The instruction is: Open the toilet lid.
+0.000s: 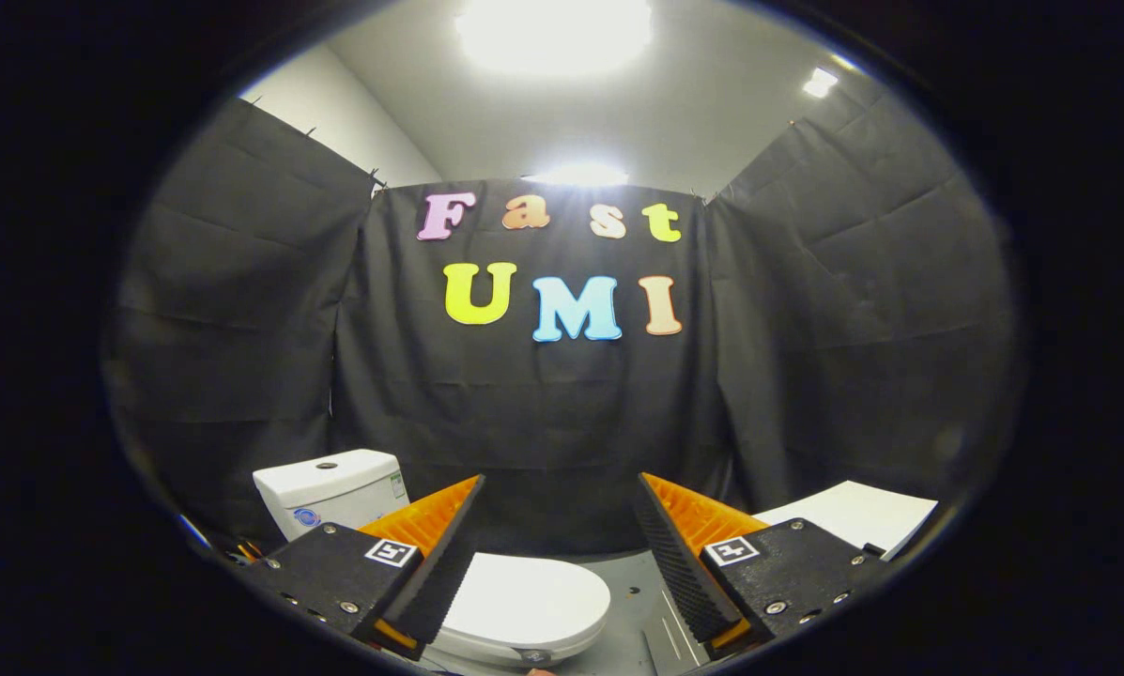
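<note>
Black cloth walls enclose the booth under a bright ceiling lamp (552, 33); grey floor (637, 601) lies below. The gripper (559, 549) spreads wide, holding nothing. The toilet lid (524, 596) lies shut at seven o'clock, between the fingers, its tank (331, 488) at nine.

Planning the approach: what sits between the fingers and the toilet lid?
Nothing: in the gripper view the open fingers hang apart above the closed toilet lid, bare air between.

Toilet lid (524, 593) near edge hidden behind left finger (435, 554) of tongs (559, 526).
</note>
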